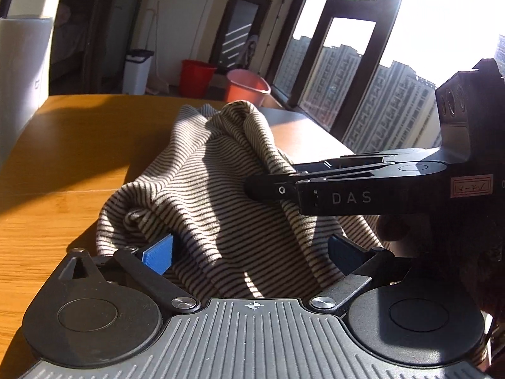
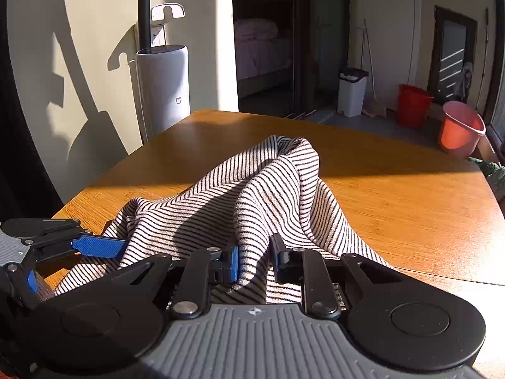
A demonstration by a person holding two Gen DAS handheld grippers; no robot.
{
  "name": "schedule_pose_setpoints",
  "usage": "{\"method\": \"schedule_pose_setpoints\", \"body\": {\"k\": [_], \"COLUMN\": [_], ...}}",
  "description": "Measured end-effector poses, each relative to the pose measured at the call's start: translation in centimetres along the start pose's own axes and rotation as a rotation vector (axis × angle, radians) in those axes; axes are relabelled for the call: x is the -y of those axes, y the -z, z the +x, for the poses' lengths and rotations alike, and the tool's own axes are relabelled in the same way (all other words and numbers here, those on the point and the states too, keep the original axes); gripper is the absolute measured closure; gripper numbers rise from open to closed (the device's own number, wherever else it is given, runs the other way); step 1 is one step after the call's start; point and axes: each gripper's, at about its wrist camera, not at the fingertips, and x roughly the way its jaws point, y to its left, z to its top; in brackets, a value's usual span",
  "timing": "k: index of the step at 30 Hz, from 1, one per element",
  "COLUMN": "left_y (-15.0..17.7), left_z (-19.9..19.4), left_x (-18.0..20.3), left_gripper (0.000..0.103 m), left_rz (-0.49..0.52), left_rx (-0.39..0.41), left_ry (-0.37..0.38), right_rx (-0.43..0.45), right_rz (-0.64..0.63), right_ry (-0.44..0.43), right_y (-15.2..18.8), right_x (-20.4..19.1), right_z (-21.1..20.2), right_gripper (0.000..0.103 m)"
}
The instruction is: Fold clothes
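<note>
The striped top point(image 2: 252, 189) lies bunched on the worktop point(image 2: 394, 195), soft and limp. The right gripper point(image 2: 254, 260) pinches a fold; the left gripper point(image 1: 249, 252) gapes wide. Better grip hems.

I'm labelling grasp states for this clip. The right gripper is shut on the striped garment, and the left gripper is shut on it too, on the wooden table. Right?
Not quite: the left gripper is open, its blue fingers spread wide with the striped garment lying between them, as the left wrist view shows. The right gripper is shut on the garment, on the wooden table.
</note>
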Motion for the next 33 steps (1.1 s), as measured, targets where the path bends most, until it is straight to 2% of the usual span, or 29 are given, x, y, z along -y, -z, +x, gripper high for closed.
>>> {"method": "schedule_pose_setpoints", "body": {"k": [2, 6, 8, 11, 14, 17, 19, 20, 22, 24, 25, 26, 27, 30, 32, 33], "left_y": [0.0, 0.2, 0.4, 0.5, 0.4, 0.2, 0.0, 0.1, 0.3, 0.2, 0.2, 0.2, 0.1, -0.2, -0.3, -0.3], "left_z": [-0.2, -0.3, -0.3, -0.3, -0.5, -1.0, -1.5, -1.6, -1.3, -0.9, -0.8, -0.6, -0.3, 0.8, 1.6, 1.8], "left_x": [-0.5, -0.7, -0.7, -1.1, -1.8, -1.8, -2.1, -2.5, -3.0, -3.0, -2.7, -2.5, -2.2, -1.0, 0.1, 0.4], "left_gripper": [0.0, 0.0, 0.0, 0.0, 0.0, 0.0, 0.0, 0.0, 0.001, 0.004, 0.006, 0.017, 0.025, 0.061, 0.068, 0.076], "left_rz": [-0.033, -0.047, -0.045, -0.078, -0.105, -0.11, -0.139, -0.181, -0.262, -0.265, -0.245, -0.232, -0.222, -0.148, -0.07, -0.051], "left_rx": [0.008, 0.018, 0.019, 0.006, 0.008, 0.009, -0.003, -0.032, -0.083, -0.088, -0.092, -0.097, -0.108, -0.117, -0.11, -0.104], "left_ry": [0.02, 0.023, 0.017, -0.008, -0.002, -0.016, 0.029, 0.089, 0.159, 0.155, 0.138, 0.126, 0.112, 0.04, -0.018, -0.031], "right_rx": [0.025, 0.077, 0.067, 0.015, -0.028, 0.016, 0.042, 0.049, 0.063, 0.077, 0.083, 0.088, 0.092, 0.1, 0.104, 0.104], "right_rz": [-0.046, -0.149, -0.152, -0.105, -0.038, -0.021, -0.009, 0.003, 0.026, 0.04, 0.045, 0.047, 0.049, 0.056, 0.062, 0.066], "right_ry": [0.097, 0.379, 0.439, 0.479, 0.461, 0.473, 0.48, 0.477, 0.469, 0.468, 0.47, 0.474, 0.476, 0.474, 0.476, 0.477], "right_y": [-0.4, -1.5, -1.5, -0.6, 1.2, 2.2, 2.7, 2.8, 2.9, 3.0, 3.0, 3.0, 3.1, 3.1, 3.0, 3.0], "right_x": [1.6, 6.0, 8.0, 10.4, 11.2, 11.1, 11.1, 11.3, 11.7, 11.9, 11.9, 12.0, 12.0, 12.1, 12.2, 12.3], "right_z": [-0.8, -1.4, -0.5, 1.9, 4.2, 4.2, 4.1, 4.0, 3.6, 3.3, 3.1, 3.1, 3.0, 2.9, 2.8, 2.8], "right_gripper": [0.093, 0.093, 0.093, 0.093, 0.092, 0.09, 0.085, 0.082, 0.079, 0.074, 0.071, 0.069, 0.068, 0.067, 0.064, 0.063]}}
